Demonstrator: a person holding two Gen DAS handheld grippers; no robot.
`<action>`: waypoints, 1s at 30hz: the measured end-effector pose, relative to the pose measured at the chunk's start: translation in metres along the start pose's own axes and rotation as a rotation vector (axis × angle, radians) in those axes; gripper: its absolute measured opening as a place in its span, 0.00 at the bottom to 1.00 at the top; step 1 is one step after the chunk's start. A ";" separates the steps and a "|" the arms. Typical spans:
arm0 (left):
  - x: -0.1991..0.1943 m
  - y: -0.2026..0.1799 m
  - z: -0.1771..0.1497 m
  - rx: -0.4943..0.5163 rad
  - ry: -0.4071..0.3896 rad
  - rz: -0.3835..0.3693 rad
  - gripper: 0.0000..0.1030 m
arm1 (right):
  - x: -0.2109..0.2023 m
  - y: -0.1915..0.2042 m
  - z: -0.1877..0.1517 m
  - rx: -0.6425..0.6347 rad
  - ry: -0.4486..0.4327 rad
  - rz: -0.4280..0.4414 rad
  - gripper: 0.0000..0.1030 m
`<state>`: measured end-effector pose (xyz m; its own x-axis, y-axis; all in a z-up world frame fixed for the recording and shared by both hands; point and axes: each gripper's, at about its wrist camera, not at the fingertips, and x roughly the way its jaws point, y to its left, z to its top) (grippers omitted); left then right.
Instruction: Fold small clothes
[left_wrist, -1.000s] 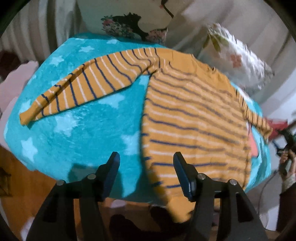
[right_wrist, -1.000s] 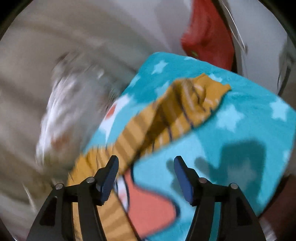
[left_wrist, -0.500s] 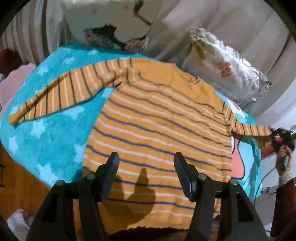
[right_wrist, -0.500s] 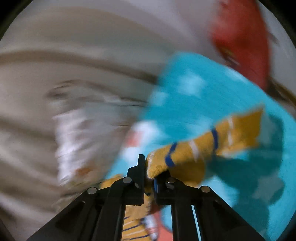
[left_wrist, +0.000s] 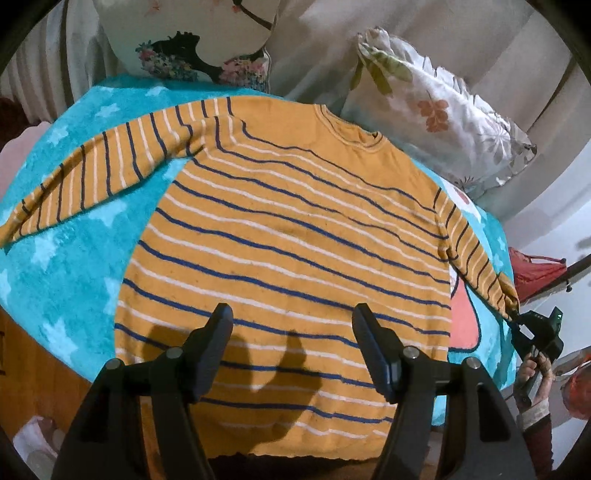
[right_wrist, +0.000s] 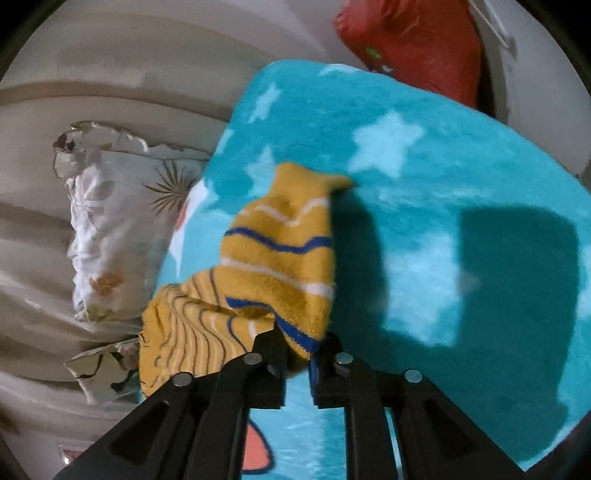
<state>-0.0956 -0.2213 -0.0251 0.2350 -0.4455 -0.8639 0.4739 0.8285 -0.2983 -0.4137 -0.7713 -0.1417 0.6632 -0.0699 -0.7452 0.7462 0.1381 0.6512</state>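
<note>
A: Okay, left gripper (left_wrist: 291, 347)?
B: Tilted down over sweater (left_wrist: 295, 236) hem, jaws apart, just been widening, nothing between.
A: Right gripper (right_wrist: 297, 354)?
B: Angled down, clamping sleeve cuff (right_wrist: 280, 258) above blanket (right_wrist: 443, 184), jaws just eased slightly.

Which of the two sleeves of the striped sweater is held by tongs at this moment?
The sleeve toward the red bag: the right tongs pinch its cuff. The other sleeve lies flat on the turquoise star blanket, untouched; the left tongs stand open over the hem.
</note>
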 end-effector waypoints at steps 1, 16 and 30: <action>0.001 -0.002 -0.001 0.007 0.004 0.004 0.64 | -0.003 0.004 -0.002 -0.038 -0.013 -0.035 0.31; 0.004 -0.001 -0.012 -0.008 0.034 0.017 0.64 | 0.040 0.099 0.009 -0.571 -0.088 -0.440 0.14; 0.001 0.015 -0.015 -0.077 0.020 0.013 0.64 | -0.067 -0.026 0.028 -0.028 -0.257 -0.190 0.37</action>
<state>-0.1006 -0.2046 -0.0365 0.2230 -0.4280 -0.8758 0.4041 0.8582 -0.3165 -0.4760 -0.7983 -0.1049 0.5074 -0.3438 -0.7902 0.8587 0.1254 0.4968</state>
